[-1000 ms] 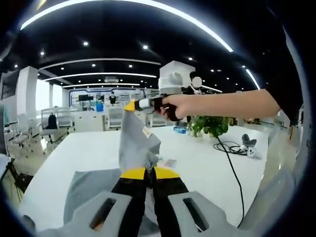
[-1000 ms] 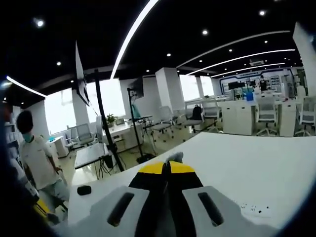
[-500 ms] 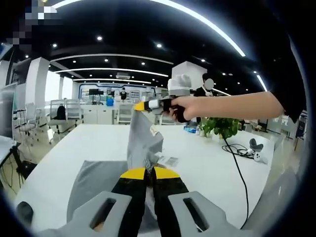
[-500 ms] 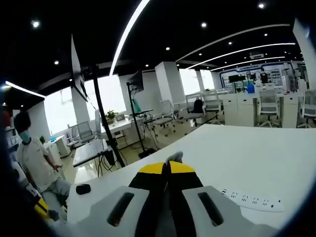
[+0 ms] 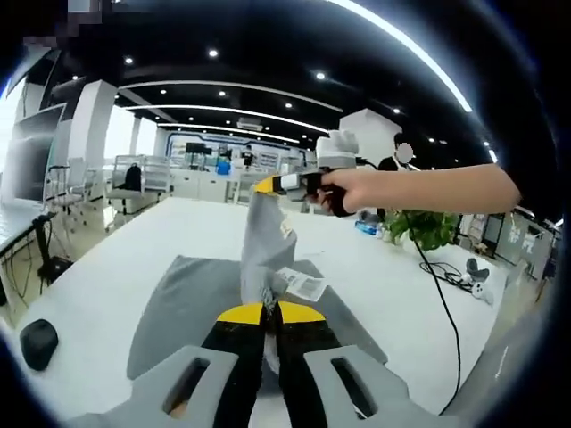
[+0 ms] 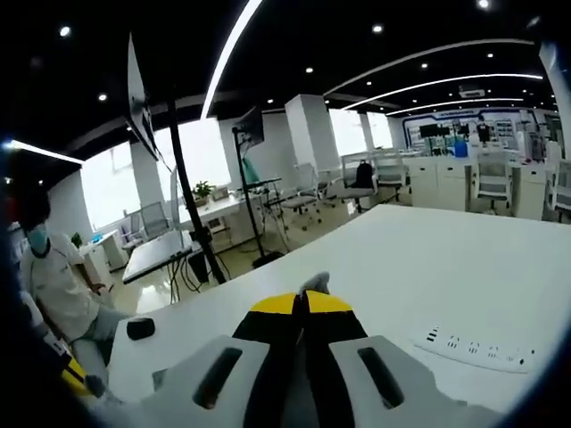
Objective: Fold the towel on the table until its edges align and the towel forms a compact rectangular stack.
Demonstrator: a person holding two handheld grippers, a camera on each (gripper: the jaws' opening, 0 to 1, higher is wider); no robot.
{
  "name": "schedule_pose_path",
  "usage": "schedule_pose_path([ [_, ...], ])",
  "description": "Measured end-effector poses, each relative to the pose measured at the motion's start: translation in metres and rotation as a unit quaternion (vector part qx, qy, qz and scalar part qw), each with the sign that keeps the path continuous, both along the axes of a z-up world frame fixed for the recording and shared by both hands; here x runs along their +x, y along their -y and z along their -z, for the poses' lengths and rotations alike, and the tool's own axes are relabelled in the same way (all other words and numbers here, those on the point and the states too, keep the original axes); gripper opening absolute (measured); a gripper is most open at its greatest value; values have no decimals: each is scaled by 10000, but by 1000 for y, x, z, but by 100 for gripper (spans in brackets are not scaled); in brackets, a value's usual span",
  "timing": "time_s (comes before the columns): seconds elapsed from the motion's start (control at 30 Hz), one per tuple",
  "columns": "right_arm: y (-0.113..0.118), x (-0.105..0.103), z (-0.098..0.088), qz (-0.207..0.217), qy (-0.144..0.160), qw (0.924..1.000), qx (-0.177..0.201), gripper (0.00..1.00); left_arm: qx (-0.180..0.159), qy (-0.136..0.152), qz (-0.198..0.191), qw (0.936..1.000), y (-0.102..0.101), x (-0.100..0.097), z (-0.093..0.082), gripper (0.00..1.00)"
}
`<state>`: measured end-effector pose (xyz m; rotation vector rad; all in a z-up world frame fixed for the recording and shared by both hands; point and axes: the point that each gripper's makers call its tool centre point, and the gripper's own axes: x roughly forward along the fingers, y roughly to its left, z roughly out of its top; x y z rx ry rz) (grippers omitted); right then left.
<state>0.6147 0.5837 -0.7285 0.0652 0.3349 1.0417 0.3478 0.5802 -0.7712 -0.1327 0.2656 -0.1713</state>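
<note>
A grey towel (image 5: pixel 192 299) lies spread on the white table (image 5: pixel 107 259), with one edge pulled up into a tall fold. My left gripper (image 5: pixel 269 308) is shut on the lower end of that raised fold. The right gripper (image 5: pixel 264 185), held by a person's hand, is shut on the fold's upper corner, well above the table. A white label (image 5: pixel 303 285) shows on the cloth beside the fold. In the right gripper view, my right gripper (image 6: pixel 302 298) is shut, and a small tip of the grey towel (image 6: pixel 315 283) sticks out past its jaws.
A black mouse (image 5: pixel 37 341) sits near the table's left edge; the mouse (image 6: pixel 140 327) also shows in the right gripper view. A white power strip (image 6: pixel 473 348), a black cable (image 5: pixel 446 303) and a potted plant (image 5: pixel 428 227) lie to the right. A person (image 6: pixel 53 285) sits beyond the table.
Both grippers stay shut on the towel. Both views have shifted with the hands: more of the flat towel and the mouse show now, and the power strip has come into the right gripper view.
</note>
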Motion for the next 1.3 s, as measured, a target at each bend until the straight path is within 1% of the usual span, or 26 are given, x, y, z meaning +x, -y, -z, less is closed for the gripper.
schedule_pose_path([
  [0.03, -5, -2, 5, -19, -29, 10000, -16, 0, -14, -36, -53, 10000, -5, -1, 4, 4],
  [0.1, -11, 2, 7, -31, -49, 10000, -25, 0, -19, -72, -165, 9998, -14, -2, 10, 4],
  [0.13, -17, 1, 12, -53, -47, 10000, -33, 0, -25, -78, -183, 9998, -15, -3, 11, 4],
  [0.27, -32, 8, 20, 3, -124, 9999, -4, 0, -176, -90, -329, 9993, -26, -2, 20, 4],
  [0.33, -38, 11, 25, 57, -204, 9998, -4, 0, -325, -97, -382, 9987, -31, 0, 26, 4],
  [0.37, -40, 13, 28, 88, -235, 9997, 14, 0, -611, -55, -379, 9974, -29, 2, 28, 4],
  [0.4, -43, 12, 31, 135, -281, 9995, 45, 0, -722, -40, -464, 9963, -32, 1, 31, 4],
  [0.43, -45, 12, 32, 139, -293, 9995, 50, 0, -680, -80, -468, 9966, -37, 1, 37, 4],
  [0.5, -53, 16, 41, 175, -368, 9992, 40, 0, -631, -133, -535, 9965, -43, 0, 46, 4],
  [0.57, -61, 17, 48, 171, -413, 9990, 16, 0, -684, -152, -643, 9955, -50, -1, 51, 4],
  [0.6, -67, 19, 57, 168, -449, 9989, -8, 0, -683, -166, -670, 9953, -51, -1, 52, 4],
  [0.67, -72, 23, 63, 255, -467, 9986, -25, 0, -669, -207, -833, 9941, -55, 1, 55, 4],
  [0.7, -75, 24, 66, 259, -478, 9985, -31, 0, -664, -219, -906, 9934, -61, 2, 61, 4],
  [0.8, -86, 25, 81, 205, -494, 9984, -164, 0, -638, -257, -1166, 9908, -71, 3, 68, 4],
  [0.83, -92, 27, 88, 180, -493, 9984, -222, 0, -699, -242, -1311, 9886, -81, 3, 76, 4],
  [0.9, -99, 30, 96, 164, -484, 9982, -304, 0, -737, -259, -1434, 9866, -88, 2, 83, 4],
  [0.93, -100, 30, 97, 166, -487, 9982, -312, 0, -740, -268, -1468, 9860, -89, 2, 84, 4],
  [1.0, -105, 31, 107, 172, -466, 9982, -346, 0, -744, -281, -1607, 9838, -89, 0, 85, 4],
  [1.03, -107, 32, 113, 186, -446, 9981, -372, 0, -750, -287, -1659, 9829, -92, 0, 89, 4],
  [1.1, -111, 33, 116, 204, -459, 9980, -395, 0, -779, -323, -1738, 9812, -94, 1, 94, 4],
  [1.2, -122, 34, 131, 211, -506, 9974, -462, 0, -936, -396, -1912, 9763, -101, 0, 109, 4],
  [1.23, -125, 34, 135, 195, -515, 9973, -487, 0, -979, -392, -1963, 9749, -101, -1, 109, 4],
  [1.3, -127, 31, 137, 159, -516, 9972, -520, 0, -1006, -418, -2046, 9728, -105, -5, 114, 4],
])
